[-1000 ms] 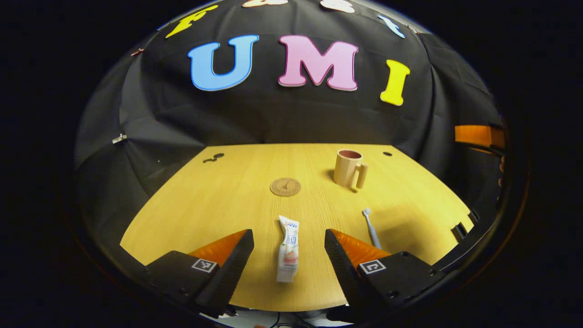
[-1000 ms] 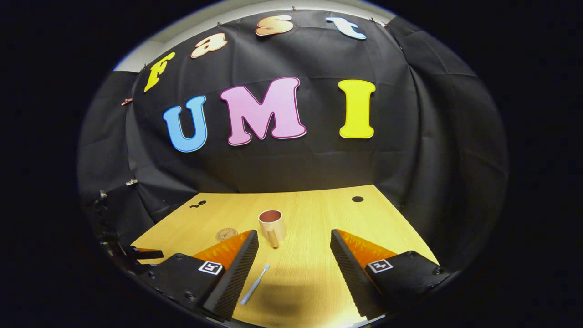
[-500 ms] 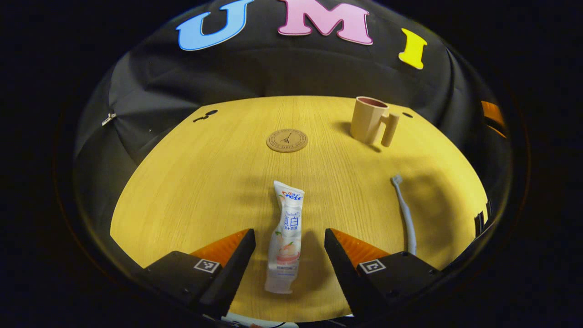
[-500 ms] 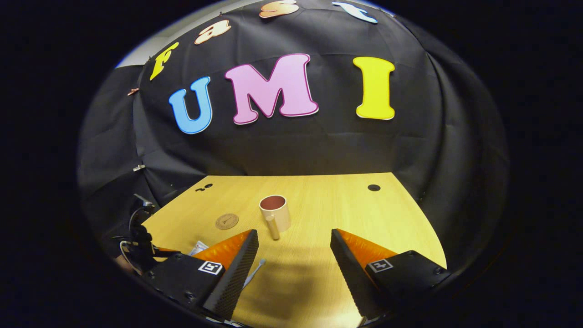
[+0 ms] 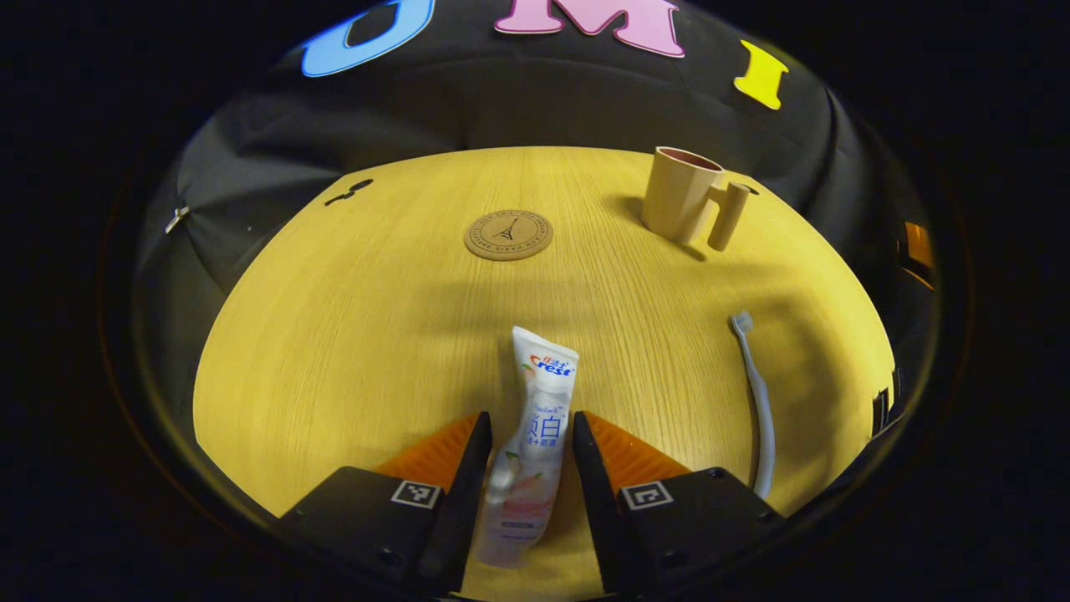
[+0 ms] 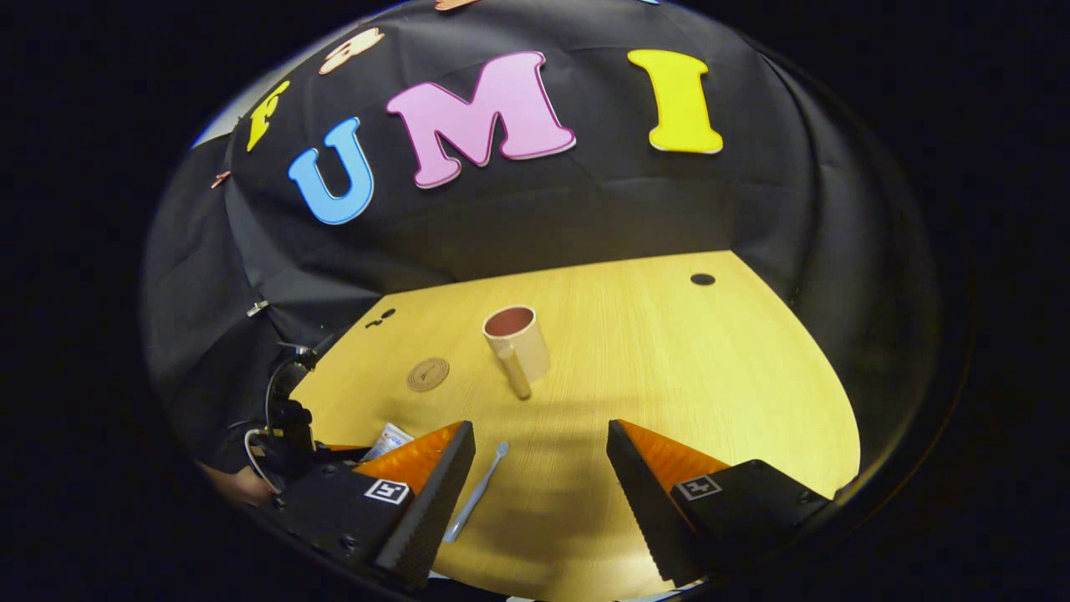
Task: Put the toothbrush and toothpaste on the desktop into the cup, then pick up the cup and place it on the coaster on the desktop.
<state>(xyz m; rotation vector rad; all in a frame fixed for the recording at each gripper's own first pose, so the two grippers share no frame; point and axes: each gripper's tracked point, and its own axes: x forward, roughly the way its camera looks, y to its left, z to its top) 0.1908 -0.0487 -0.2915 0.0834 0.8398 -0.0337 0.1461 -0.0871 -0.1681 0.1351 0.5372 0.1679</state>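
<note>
Left gripper (image 5: pixel 530 468): fingers narrowed around toothpaste (image 5: pixel 532 447), one either side, close against tube; firm contact cannot be told. Toothpaste: flat on desk (image 5: pixel 351 334), crimped end toward coaster (image 5: pixel 508 235). Toothbrush (image 5: pixel 754 393): flat on desk, right of toothpaste, well apart. Cup (image 5: pixel 682 203): upright, far right, handle toward viewer, apart from coaster. Right gripper (image 6: pixel 539 493): spread wide, holding nothing, above desk; toothbrush (image 6: pixel 476 502) just beside its left finger.
</note>
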